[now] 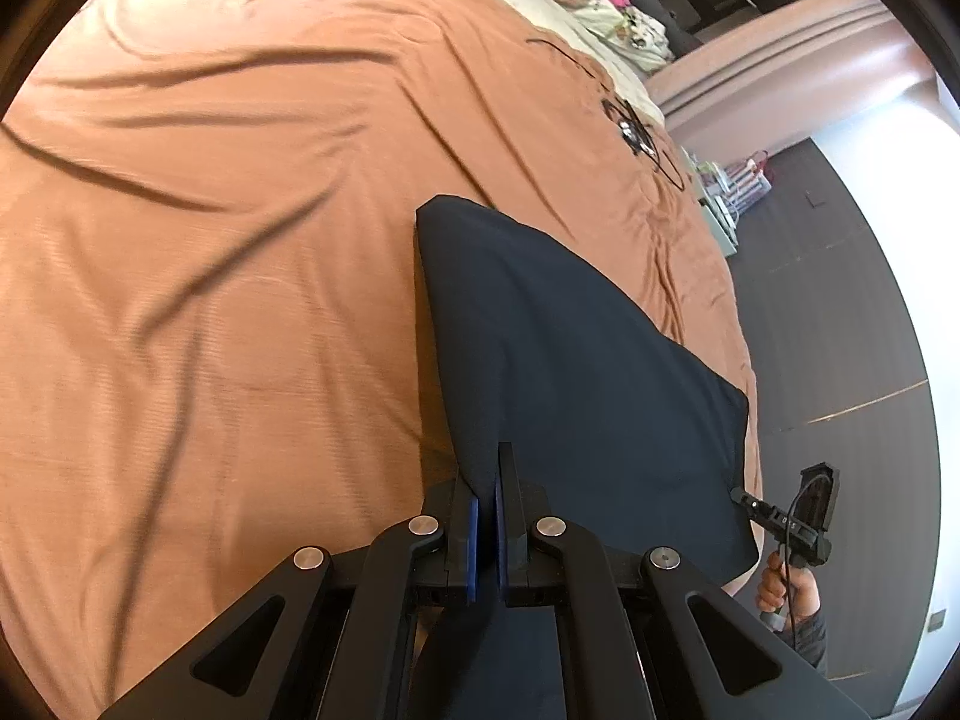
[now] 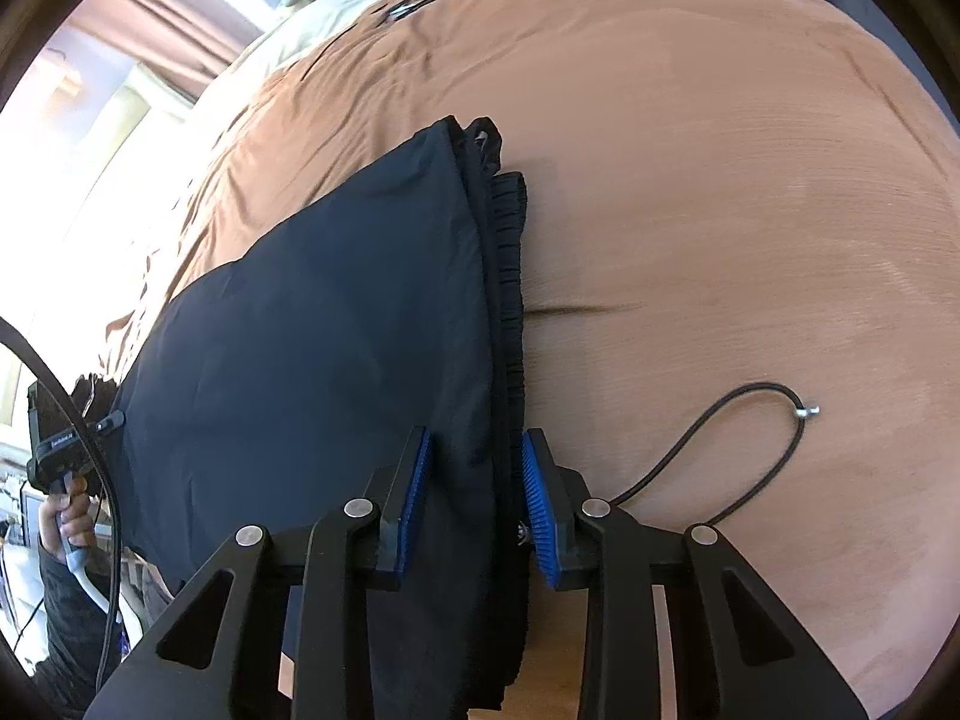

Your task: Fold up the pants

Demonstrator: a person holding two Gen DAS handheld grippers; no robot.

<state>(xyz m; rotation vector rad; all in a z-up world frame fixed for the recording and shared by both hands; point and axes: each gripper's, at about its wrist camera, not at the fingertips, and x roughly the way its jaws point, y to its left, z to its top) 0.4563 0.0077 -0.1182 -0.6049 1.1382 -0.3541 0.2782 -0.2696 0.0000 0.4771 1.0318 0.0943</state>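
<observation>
The left tool (image 1: 486,516) sat nearest the lens, its blue pads (image 1: 472,546) clamped together on an edge of the dark navy pants (image 1: 570,360). Beyond it the pants spread forward and to its right across the rust-brown bedcover (image 1: 210,240), ending in a square corner. Farther right, past the bed's edge, this view alone showed the right hand (image 1: 786,585) gripping its handle above the dark floor (image 1: 840,300).

The right tool (image 2: 477,480) stood with its jaws apart, the folded pants and their ribbed waistband (image 2: 510,276) lying between the blue pads (image 2: 537,510) without being pinched. Only this view showed the stacked layers at that edge, a black cable (image 2: 750,420) looped on the cover to the tool's right, and the left hand (image 2: 66,516) far off to its left.
</observation>
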